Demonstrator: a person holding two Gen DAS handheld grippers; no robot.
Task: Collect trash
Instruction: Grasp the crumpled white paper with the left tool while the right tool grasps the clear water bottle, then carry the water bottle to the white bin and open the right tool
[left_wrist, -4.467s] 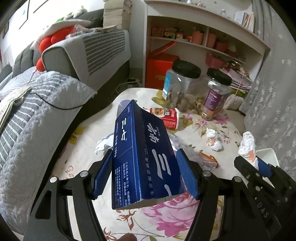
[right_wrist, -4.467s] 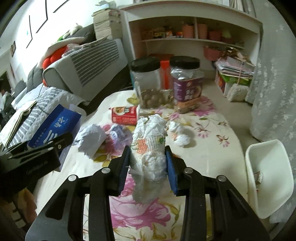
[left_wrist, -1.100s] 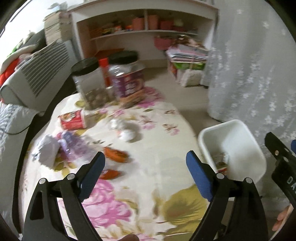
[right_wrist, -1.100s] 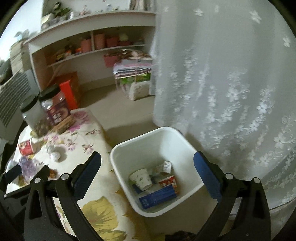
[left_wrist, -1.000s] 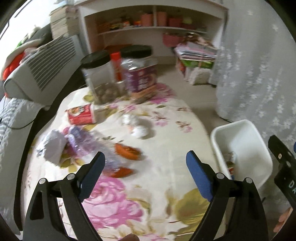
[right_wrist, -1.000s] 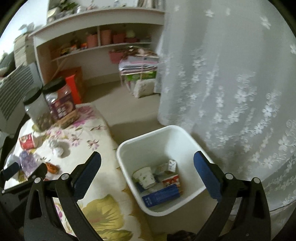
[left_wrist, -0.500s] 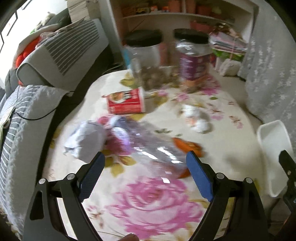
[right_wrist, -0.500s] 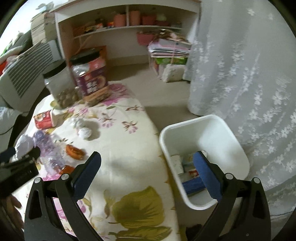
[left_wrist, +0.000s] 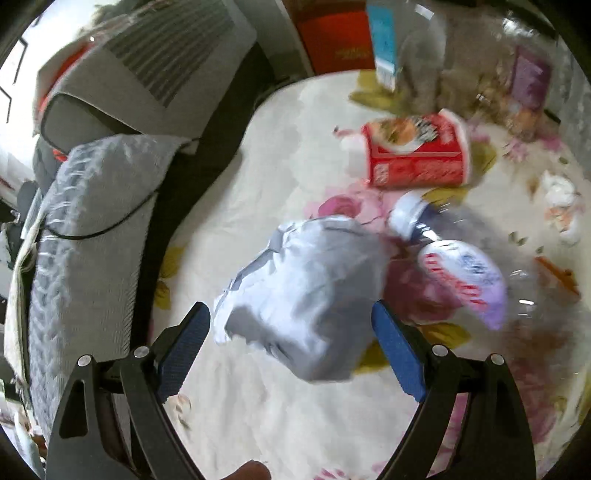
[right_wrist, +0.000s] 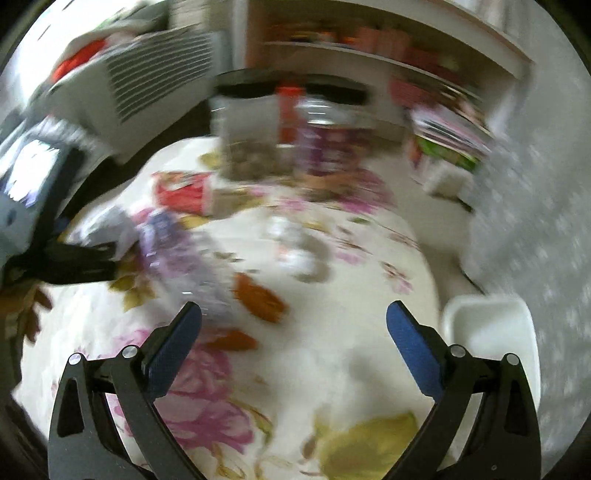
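On the flower-printed counter (left_wrist: 258, 177) much trash is left: a crumpled white paper wad (left_wrist: 306, 295), a clear crushed plastic bottle (left_wrist: 454, 273) touching it, a red cylindrical cup (left_wrist: 413, 151) on its side, small tissue balls (right_wrist: 295, 243) and glossy orange wrappers (right_wrist: 258, 295). The left hand-held gripper (left_wrist: 291, 350) hangs wide open around the wad, not yet touching it. The right hand-held gripper (right_wrist: 293, 347) is open and empty, the white bin (right_wrist: 491, 332) near.

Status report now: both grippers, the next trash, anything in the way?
Left gripper open, astride crumpled paper wad. Right gripper open, empty, over the table. Plastic bottle lies against the wad; view blurred.
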